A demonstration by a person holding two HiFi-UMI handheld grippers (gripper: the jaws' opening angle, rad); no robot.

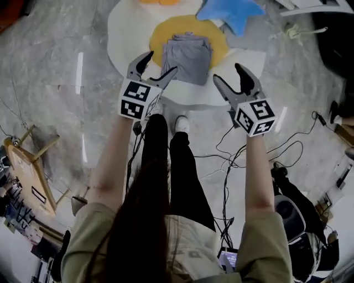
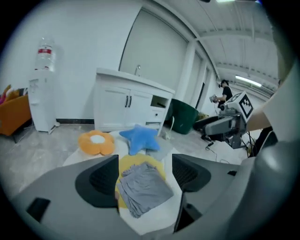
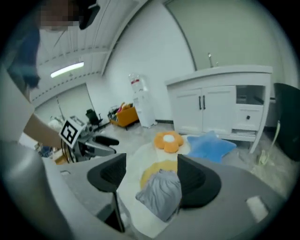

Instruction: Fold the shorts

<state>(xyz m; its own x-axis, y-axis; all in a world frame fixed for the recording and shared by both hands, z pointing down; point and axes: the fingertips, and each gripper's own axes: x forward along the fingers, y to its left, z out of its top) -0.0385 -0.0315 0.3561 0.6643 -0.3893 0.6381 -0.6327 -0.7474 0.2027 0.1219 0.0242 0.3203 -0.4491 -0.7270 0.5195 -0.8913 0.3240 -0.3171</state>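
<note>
Grey shorts: lying in a compact, roughly rectangular bundle on the yellow centre of a white mat on the floor — they look already folded, or close to it.
Left tongs: jaws apart with nothing between them, held above the mat's near edge and off the cloth.
Right tongs: likewise spread and empty, level with the left, on the bundle's right side.
Why so held: one hangs at each side of the bundle, probably to check the fold or square it up.
Around: blue star cushion and orange flower cushion beyond the shorts; white cabinet further back.
In the way: nothing between tongs and shorts; cables trail near the shoes — a trip risk only.
</note>
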